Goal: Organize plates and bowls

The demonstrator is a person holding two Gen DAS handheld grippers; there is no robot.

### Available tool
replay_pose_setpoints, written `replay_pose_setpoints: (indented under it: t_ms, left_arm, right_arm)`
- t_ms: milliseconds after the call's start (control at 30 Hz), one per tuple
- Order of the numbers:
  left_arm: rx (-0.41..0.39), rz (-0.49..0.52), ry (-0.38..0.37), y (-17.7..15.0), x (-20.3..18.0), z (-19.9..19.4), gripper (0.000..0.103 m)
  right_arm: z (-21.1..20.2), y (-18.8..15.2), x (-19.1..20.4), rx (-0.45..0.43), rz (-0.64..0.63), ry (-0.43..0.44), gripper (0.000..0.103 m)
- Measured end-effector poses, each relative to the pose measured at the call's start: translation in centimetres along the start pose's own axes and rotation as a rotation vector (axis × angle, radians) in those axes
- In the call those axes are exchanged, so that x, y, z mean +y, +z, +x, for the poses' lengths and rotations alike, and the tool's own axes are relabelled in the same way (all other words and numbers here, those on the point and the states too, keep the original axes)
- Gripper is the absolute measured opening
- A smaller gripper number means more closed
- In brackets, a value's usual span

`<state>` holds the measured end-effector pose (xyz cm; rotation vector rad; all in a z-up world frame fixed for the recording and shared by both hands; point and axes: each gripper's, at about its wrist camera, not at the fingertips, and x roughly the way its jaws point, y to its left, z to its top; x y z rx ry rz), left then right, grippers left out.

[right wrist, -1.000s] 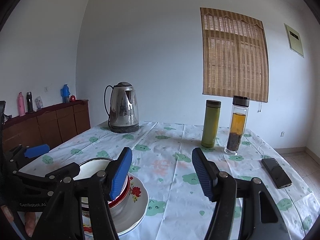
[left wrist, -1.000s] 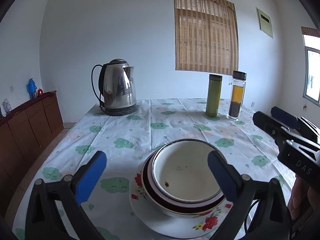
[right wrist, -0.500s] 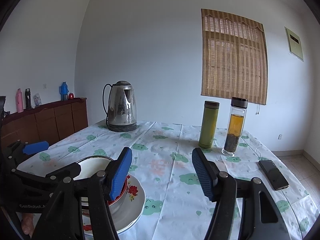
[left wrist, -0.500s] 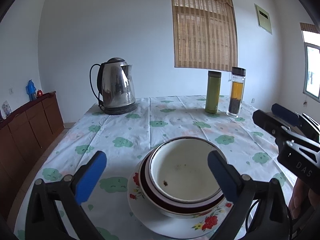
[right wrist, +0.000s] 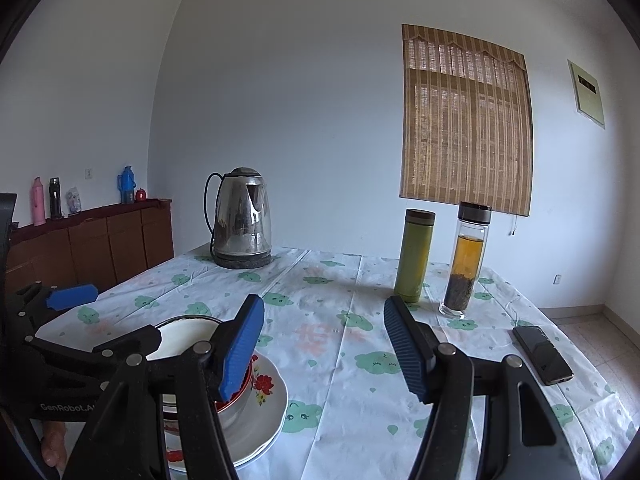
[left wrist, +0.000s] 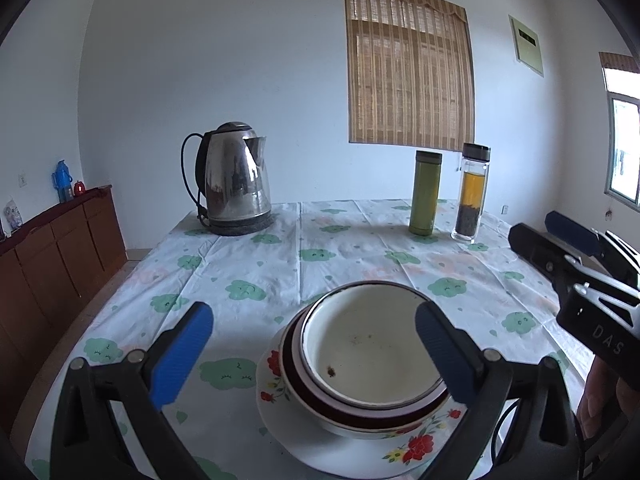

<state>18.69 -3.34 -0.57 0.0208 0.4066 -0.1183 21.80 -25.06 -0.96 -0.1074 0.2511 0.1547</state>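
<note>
A stack of dishes stands near the table's front edge. A white enamel bowl (left wrist: 370, 344) sits on top, inside a red-rimmed bowl (left wrist: 308, 392). Both rest on a flowered plate (left wrist: 416, 446). My left gripper (left wrist: 312, 316) is open, its blue pads wide apart on either side of the stack and touching nothing. In the right wrist view the same stack (right wrist: 264, 396) lies low on the left, partly hidden behind the left gripper (right wrist: 104, 316). My right gripper (right wrist: 324, 320) hangs open over bare tablecloth to the right of the stack, with nothing between its fingers.
At the table's far side stand a steel kettle (left wrist: 234, 184), a green flask (left wrist: 426, 194) and a glass tea bottle (left wrist: 472, 194). A phone (right wrist: 542, 354) lies near the right edge. A wooden sideboard (left wrist: 52, 256) lines the left wall.
</note>
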Motion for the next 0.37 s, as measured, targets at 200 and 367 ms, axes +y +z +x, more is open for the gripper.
replay_pose_setpoints:
  t_ms: [200, 367]
  left_arm:
    - [-0.018, 0.022, 0.000, 0.09, -0.30, -0.27, 0.103]
    - [-0.018, 0.027, 0.000, 0.17, -0.35, -0.28, 0.103]
  right_arm:
    - [-0.03, -0.04, -0.07, -0.006, -0.002, 0.000, 0.064]
    - [-0.05, -0.08, -0.12, -0.004, -0.002, -0.001, 0.064]
